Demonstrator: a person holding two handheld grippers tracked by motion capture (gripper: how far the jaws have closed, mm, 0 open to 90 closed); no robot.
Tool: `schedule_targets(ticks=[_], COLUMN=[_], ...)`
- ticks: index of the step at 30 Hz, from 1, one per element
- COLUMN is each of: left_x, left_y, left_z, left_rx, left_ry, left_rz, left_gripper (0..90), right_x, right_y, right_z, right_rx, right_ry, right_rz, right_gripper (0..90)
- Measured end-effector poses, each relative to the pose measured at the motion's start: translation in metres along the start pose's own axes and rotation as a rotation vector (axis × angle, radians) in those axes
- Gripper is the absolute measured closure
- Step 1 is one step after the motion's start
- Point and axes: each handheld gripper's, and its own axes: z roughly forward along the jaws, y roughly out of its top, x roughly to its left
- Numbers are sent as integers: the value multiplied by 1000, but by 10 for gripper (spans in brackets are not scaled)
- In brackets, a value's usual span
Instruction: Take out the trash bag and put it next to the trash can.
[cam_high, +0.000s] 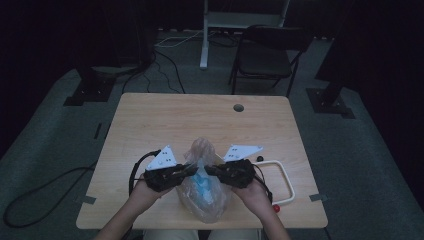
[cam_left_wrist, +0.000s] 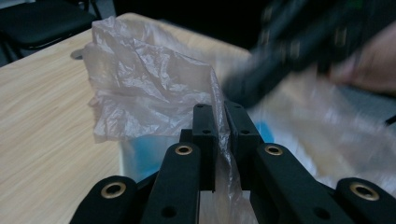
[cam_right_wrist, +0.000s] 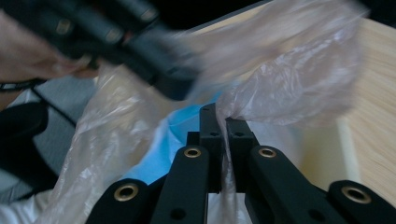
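Thin translucent plastic bag (cam_high: 202, 187) with a light blue object (cam_high: 202, 181) inside sits at 6 o'clock on the light wooden table (cam_high: 150, 120), near the front edge. Left gripper (cam_high: 186, 170) pinches the film on the bag's 9 o'clock side; in the left gripper view its jaws are pressed together on a fold (cam_left_wrist: 223, 135). Right gripper (cam_high: 214, 170) does the same at 3 o'clock — film clamped between its jaws (cam_right_wrist: 224, 135) in the right gripper view. Handling call: the bag is light, limp, slick and tear-prone, so it'll sag and slip. Grip bunched film near the mouth — not a single layer. A white wire frame (cam_high: 280, 182) lies at 3 o'clock, just beside the bag.
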Motion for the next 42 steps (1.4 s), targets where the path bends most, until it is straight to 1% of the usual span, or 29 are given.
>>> schedule_targets(ticks=[2,3,5,6,8,9,10,11,12,13,14,15,16,17,18,19,21,22,23,24,25,26,28,31,34,37,41,42], left_x=[-1,-2,-6,-7,-8,-8,-9,-10,-10,-10,-8,-5,-4,-2,-2,-2,-1,-2,-2,-2,-3,-3,-4,-7,-9,-7,-6,-6], left_y=[2,2,3,2,2,1,1,1,2,2,2,1,1,0,0,0,-1,-1,-1,-1,0,0,0,-1,-3,-7,-11,-14], left_z=[-1,-1,1,2,5,6,7,7,6,6,5,4,4,4,4,4,4,3,2,0,-1,-3,-7,-13,-17,-23,-31,-35], left_rx=[-14,-16,-5,-5,-2,-3,-6,-12,-13,-19,-26,-36,-38,-35,-34,-31,-22,-23,-23,-25,-25,-31,-33,-30,-19,-27,-33,-26], left_ry=[-20,-25,-30,-31,-55,-77,-93,-97,-88,-86,-96,-117,-128,-143,-137,-132,-127,-124,-119,-108,-99,-100,-96,-97,-73,-74,-82,-73], left_rz=[-13,-8,7,10,4,0,-7,-7,0,-6,-19,-36,-50,-55,-57,-56,-52,-49,-48,-40,-36,-32,-29,-21,-9,-30,-23,-24], left_gripper=[849,849,849,849,849,849,849,849,849,848,848,847,846,846,843,802,704,673,622,605,563,507,425,402,397,383,378,340], right_x=[5,6,8,8,10,11,12,13,13,13,13,14,14,15,16,15,14,13,13,12,10,9,7,4,1,0,-2,-2], right_y=[-1,-2,-3,-3,-3,-2,-2,-1,-1,-1,-1,-1,-2,-2,-2,-3,-3,-3,-3,-3,-3,-2,-1,2,6,10,14,18], right_z=[8,11,18,21,25,27,28,29,30,32,32,33,34,34,35,36,36,36,35,34,33,31,27,21,15,9,4,-2], right_rx=[18,22,15,5,13,8,-5,-14,-10,-7,-2,4,14,18,33,51,54,63,69,67,63,59,52,34,16,2,-14,-33], right_ry=[41,60,90,100,123,132,134,134,140,148,144,145,141,133,112,106,111,96,75,68,67,58,50,35,22,16,12,11], right_rz=[-28,-32,-24,-23,-21,-33,-46,-47,-47,-54,-59,-59,-67,-73,-82,-84,-82,-80,-76,-69,-67,-63,-60,-56,-47,-47,-46,-45], right_gripper=[875,823,612,562,491,490,491,497,527,579,620,677,716,751,825,874,891,893,894,895,896,896,896,896,896,896,895,896])
